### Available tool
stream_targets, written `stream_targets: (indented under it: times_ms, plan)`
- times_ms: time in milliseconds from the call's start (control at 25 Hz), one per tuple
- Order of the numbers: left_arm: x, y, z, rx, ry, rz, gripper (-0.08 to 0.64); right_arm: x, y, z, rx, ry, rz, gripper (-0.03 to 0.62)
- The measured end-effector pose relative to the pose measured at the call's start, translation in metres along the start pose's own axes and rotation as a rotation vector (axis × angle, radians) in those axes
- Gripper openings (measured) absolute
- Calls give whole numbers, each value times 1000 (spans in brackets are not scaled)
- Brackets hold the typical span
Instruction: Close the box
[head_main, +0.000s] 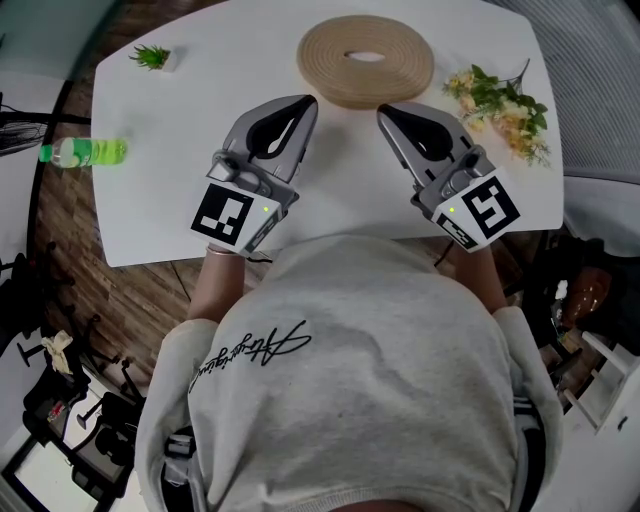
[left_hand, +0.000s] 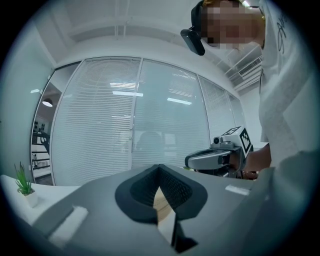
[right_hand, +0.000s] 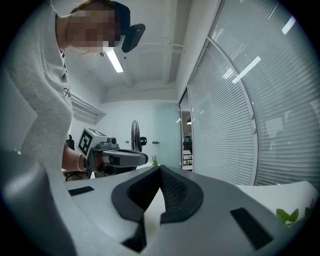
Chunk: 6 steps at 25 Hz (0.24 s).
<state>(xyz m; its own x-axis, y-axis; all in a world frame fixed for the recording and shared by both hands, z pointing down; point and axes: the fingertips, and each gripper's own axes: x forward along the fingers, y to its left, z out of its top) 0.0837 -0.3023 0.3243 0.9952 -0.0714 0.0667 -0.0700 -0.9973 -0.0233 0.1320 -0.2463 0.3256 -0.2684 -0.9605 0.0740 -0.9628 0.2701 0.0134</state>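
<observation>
Desk: white desk (head_main: 160, 200) with rounded corners and a plain top, standing on a wood-patterned floor (head_main: 70, 230).
Far edge, middle: round tan box (head_main: 366, 60), low and ribbed in rings, with a pale oval at its centre.
Far left corner: small potted plant (head_main: 152, 57), green leaves in a white pot, upright, well apart from the box.
Right side: spray of flowers (head_main: 500, 105), pale yellow blooms with green leaves, lying flat just beside the box, not touching it.
Left edge: green bottle (head_main: 85, 152), showing across the desk's edge line; whether it rests on the desk cannot be told.
</observation>
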Motion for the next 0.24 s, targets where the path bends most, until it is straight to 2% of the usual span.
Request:
stream_targets:
  times_ms: [240]
  plan:
    - [-4,0,-2,9,18,-7,-3,1,4,1,-5,-2,-2,2]
